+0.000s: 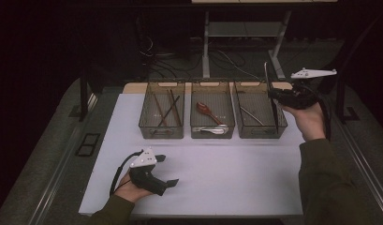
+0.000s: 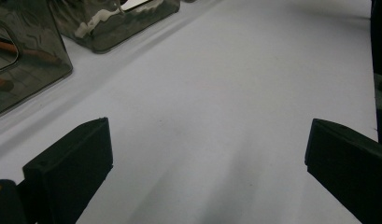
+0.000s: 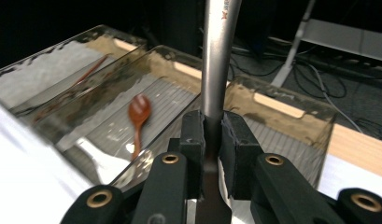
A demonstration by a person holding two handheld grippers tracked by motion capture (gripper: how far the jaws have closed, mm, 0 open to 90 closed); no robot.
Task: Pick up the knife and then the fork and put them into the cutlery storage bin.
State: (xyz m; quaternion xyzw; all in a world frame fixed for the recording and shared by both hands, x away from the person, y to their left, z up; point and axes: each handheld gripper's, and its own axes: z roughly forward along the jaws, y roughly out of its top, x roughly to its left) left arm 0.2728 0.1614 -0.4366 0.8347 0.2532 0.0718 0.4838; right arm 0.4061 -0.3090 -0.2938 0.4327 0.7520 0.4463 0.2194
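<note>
We cannot tell what utensil this is: its ends are cut off or dim. Long metal utensil (image 3: 220,51), silvery handle, clamped upright in the right gripper (image 3: 212,140) above the right bin (image 1: 259,129). Left gripper (image 1: 169,171) spread wide, nothing held, over the white table (image 1: 226,173).

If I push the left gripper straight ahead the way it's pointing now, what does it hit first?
Probably nothing soon. The left gripper, jaws open, looks along bare white table. The bins sit off to the left of that line; a dark shape at the far right edge is unclear.
</note>
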